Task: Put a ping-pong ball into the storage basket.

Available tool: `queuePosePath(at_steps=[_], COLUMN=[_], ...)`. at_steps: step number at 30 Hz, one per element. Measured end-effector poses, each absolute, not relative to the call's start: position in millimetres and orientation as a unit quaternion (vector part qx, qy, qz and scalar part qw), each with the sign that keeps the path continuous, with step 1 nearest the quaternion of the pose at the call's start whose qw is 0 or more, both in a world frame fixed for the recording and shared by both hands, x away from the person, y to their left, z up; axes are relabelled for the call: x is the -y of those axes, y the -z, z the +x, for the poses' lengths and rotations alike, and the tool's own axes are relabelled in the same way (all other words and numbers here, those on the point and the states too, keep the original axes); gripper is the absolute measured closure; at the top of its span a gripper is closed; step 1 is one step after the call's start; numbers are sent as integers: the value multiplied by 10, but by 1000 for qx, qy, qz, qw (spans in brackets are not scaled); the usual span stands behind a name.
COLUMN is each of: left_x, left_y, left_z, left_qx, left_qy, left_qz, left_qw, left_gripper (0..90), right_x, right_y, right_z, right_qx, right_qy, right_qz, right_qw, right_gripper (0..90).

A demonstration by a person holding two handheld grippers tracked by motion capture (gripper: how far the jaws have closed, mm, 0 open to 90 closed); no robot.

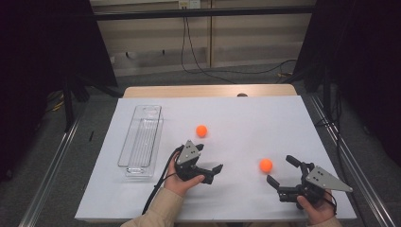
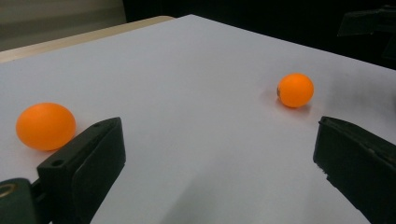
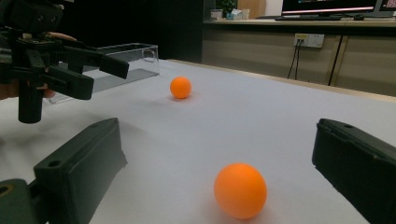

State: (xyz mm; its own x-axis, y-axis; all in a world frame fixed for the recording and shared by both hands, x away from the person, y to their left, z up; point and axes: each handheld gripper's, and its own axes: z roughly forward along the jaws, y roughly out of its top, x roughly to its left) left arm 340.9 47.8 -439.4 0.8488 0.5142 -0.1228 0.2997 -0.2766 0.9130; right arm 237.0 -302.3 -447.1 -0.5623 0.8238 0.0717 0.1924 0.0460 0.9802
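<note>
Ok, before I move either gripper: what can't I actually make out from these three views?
- Clear tray: the high view is too small to show whether anything lies in it; in the right gripper view the left gripper covers part of it.
- Small dark thing at the table's far edge: too small to identify.
- Left gripper, high view: the hand hides its underside.
- Near ball: table contact hidden beneath it.
</note>
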Motion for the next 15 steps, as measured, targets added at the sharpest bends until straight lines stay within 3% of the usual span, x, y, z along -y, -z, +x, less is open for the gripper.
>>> queuePosePath(at_steps=[15], left_x=[-379], left_y=[4405], left_z=[3421], left_qx=[-249], left_qy=[-92], left_qz=[798], left_qw=[541], left_gripper=[22], right_x=[3024], right_y=[4471], right_z=[2375], right_qx=[-668], right_qy=[-578], right_qz=[380], right_qw=[274], right_gripper=[17])
